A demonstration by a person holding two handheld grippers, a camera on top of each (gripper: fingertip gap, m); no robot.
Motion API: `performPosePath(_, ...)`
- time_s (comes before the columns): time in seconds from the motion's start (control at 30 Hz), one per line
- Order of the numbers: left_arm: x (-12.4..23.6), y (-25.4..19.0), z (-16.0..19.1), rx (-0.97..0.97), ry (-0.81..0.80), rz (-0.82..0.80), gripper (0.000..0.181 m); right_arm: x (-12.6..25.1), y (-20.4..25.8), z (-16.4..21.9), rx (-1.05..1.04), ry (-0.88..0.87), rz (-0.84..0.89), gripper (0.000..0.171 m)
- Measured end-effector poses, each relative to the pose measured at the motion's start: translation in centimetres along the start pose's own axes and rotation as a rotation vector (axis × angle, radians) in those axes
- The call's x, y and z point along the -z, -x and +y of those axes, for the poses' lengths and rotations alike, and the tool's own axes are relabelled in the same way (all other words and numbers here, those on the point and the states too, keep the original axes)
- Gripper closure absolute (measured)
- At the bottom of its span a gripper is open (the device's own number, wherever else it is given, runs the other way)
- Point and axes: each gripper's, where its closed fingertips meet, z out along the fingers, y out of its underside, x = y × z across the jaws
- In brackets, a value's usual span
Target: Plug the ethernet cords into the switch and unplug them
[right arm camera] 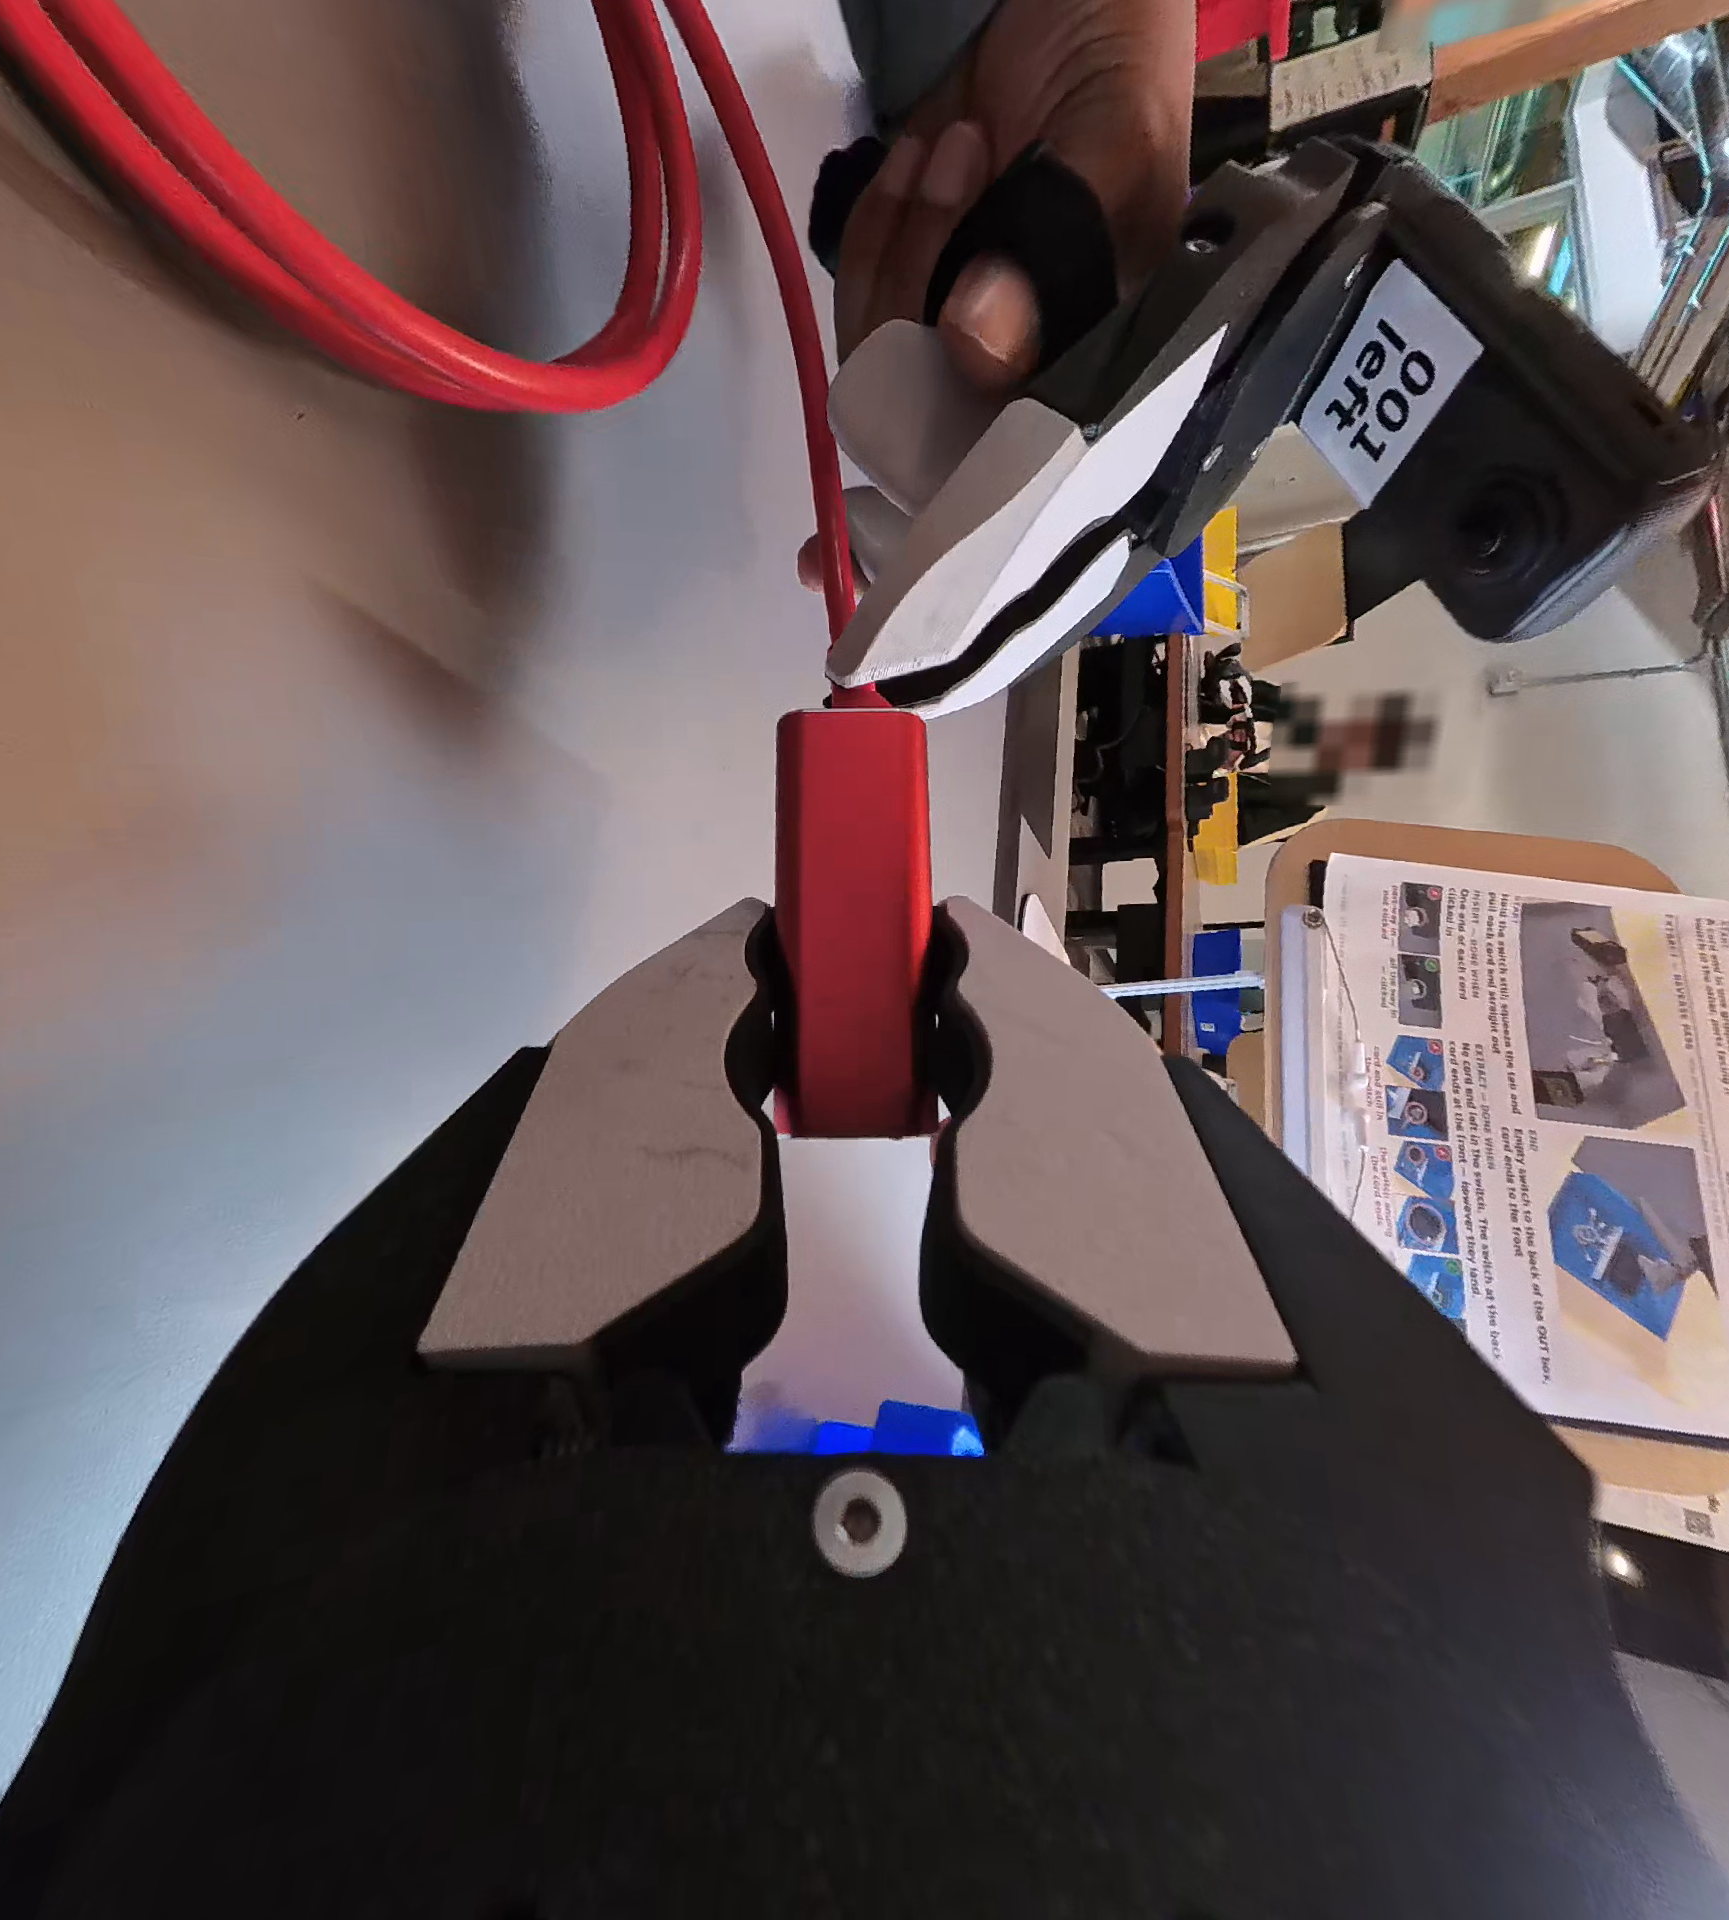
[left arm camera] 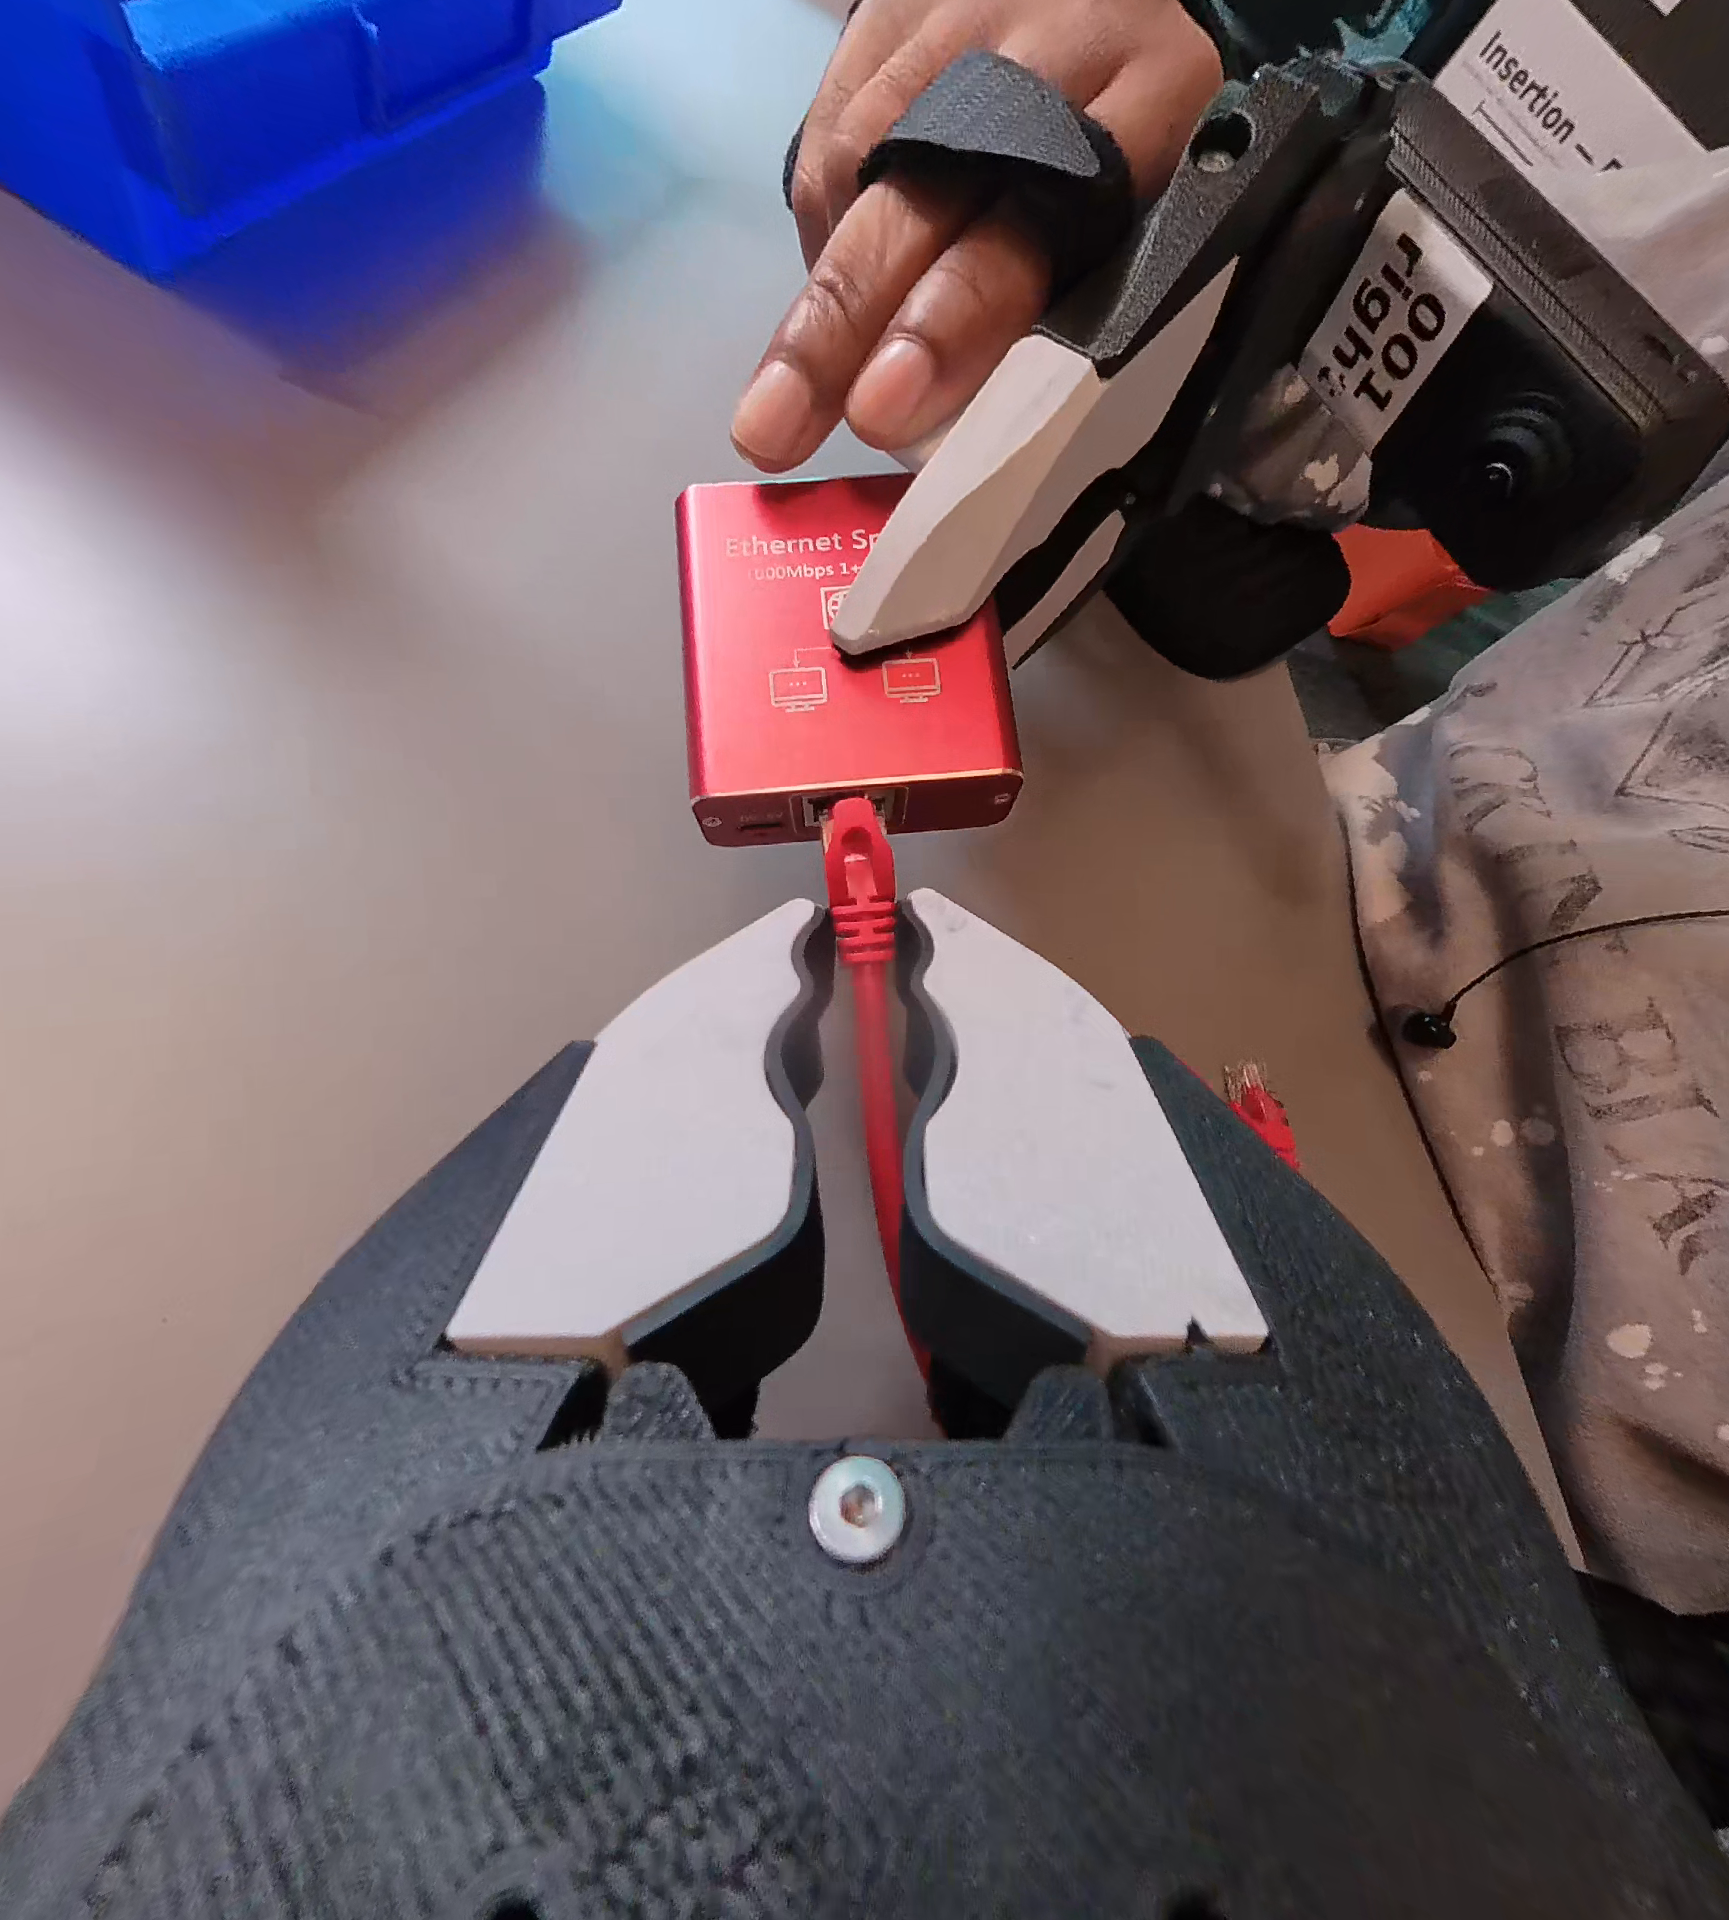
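Observation:
The red metal switch (left arm camera: 818, 623) is held off the table by my right gripper (right arm camera: 855, 930), which is shut on its flat faces; the gripper also shows in the left wrist view (left arm camera: 865, 649), with one finger lying on top of the switch. A red ethernet cord (left arm camera: 865, 997) has its plug (left arm camera: 852, 831) seated in a port on the switch's near face. My left gripper (left arm camera: 862, 920) is shut on the cord's ribbed boot just behind the plug. In the right wrist view, the left gripper (right arm camera: 865, 681) sits at the switch's (right arm camera: 849, 831) far end.
A second red plug (left arm camera: 1260, 1112) lies loose by my left gripper's right finger. Slack cord loops (right arm camera: 444, 332) lie on the beige table (left arm camera: 320, 831). A blue bin (left arm camera: 216, 125) stands at the far left. An instruction sheet (right arm camera: 1587, 1143) and a person's clothing (left arm camera: 1618, 935) are to the right.

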Motion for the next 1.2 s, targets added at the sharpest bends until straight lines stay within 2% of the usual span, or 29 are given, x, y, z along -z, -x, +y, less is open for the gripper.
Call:
performPosePath(0.23,1.2,1.3,-1.7,0.062,-0.11,-0.064,0.17,-0.9,-1.5,1.9,-0.071,0.062,0.114,0.144)
performPosePath(0.6,1.5,2.1,-3.1,0.156,-0.144,-0.196,0.169,-1.1,-2.4,3.5,-0.073,0.202,0.181,0.144)
performPosePath(0.73,1.6,2.4,-3.6,0.037,-0.128,-0.316,0.169,-0.9,-2.5,3.8,-0.117,0.207,0.147,0.145)
performPosePath(0.87,3.2,1.0,-6.0,-0.174,-0.15,-0.465,0.159,-0.4,-2.3,3.9,-0.235,0.213,0.044,0.145)
performPosePath(1.1,2.2,-3.4,-7.5,-0.461,-0.028,-0.509,0.14,1.3,-5.0,-0.1,-0.48,0.087,-0.262,0.145)
performPosePath(1.2,2.6,-4.0,-8.4,-0.544,-0.005,-0.599,0.143,2.6,-6.6,-1.8,-0.495,0.075,-0.366,0.145)
